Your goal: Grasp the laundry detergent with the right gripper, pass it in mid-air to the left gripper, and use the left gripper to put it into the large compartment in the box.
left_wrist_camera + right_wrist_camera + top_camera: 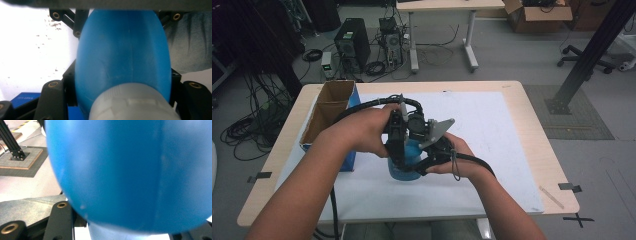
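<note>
Nearby, a cardboard box [328, 111] flanks the blue bottle [408, 162].

I'm seeing an open cardboard box [328, 111] with blue sides sitting at the table's [532, 125] left edge, on a white mat [492, 130]. Beyond the table, a computer tower [352, 42] is standing among tangled cables [247, 132] on the floor.

Blue plastic bottle [404, 167], rounded body, pale grey ribbed cap [132, 105], upright on white mat [492, 150], table centre.
</note>
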Action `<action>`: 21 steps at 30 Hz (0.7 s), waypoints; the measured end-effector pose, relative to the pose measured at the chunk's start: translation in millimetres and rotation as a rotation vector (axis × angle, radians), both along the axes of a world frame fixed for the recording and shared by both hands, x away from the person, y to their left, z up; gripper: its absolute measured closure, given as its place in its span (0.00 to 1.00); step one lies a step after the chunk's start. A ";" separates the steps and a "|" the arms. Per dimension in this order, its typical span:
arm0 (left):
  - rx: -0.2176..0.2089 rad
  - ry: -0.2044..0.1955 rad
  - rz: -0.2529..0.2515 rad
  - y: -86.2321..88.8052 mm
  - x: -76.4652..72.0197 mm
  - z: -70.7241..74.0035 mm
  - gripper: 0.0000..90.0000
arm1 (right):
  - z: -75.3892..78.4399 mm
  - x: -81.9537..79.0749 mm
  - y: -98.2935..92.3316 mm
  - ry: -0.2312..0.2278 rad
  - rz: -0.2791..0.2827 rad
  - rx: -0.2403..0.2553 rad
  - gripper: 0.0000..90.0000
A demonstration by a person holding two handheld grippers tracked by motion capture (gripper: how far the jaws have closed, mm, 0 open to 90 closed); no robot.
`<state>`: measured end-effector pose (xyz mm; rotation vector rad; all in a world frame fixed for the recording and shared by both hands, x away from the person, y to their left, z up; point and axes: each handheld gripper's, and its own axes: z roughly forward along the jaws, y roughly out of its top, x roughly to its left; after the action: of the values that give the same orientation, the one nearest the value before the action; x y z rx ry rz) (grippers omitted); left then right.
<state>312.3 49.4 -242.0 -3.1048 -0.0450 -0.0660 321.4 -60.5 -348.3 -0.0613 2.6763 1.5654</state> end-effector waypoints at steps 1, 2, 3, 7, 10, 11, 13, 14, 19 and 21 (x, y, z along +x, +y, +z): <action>-0.002 -0.006 0.000 0.0 -0.6 -0.2 0.42 | -0.1 0.1 0.0 0.002 0.001 0.002 0.51; -0.002 -0.006 0.000 0.0 -0.6 -0.2 0.43 | -0.1 0.1 0.0 0.002 0.001 0.002 0.51; 0.010 -0.018 -0.007 -0.8 -1.8 0.2 0.43 | 0.1 -1.0 0.0 0.013 0.001 0.000 0.51; 0.020 -0.028 -0.004 -2.2 -3.5 1.3 0.43 | 0.8 -2.0 -0.2 0.019 0.003 0.005 0.51; 0.022 -0.030 -0.004 -3.0 -3.9 1.7 0.43 | 1.4 -2.0 -0.5 0.014 0.003 0.007 0.51; 0.022 -0.033 -0.006 -3.1 -4.1 1.8 0.43 | 1.6 -2.2 -0.7 0.012 0.003 0.007 0.51; 0.011 -0.025 0.012 -3.2 -4.9 0.7 0.44 | 2.0 -2.7 -1.2 0.015 0.003 0.005 0.51; 0.003 -0.023 0.025 -3.3 -5.9 -0.4 0.44 | 2.1 -2.7 -1.2 0.014 0.002 0.004 0.51; 0.015 -0.021 0.005 -4.1 -4.9 0.5 0.44 | 1.1 -3.5 -2.1 0.010 -0.001 0.011 0.50; 0.016 -0.020 0.010 -4.5 -4.8 0.4 0.44 | 1.0 -3.5 -2.5 0.010 -0.002 0.010 0.50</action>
<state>307.5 44.9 -241.6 -3.0883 -0.0597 -0.0971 317.8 -62.9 -347.3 -0.0503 2.6755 1.5825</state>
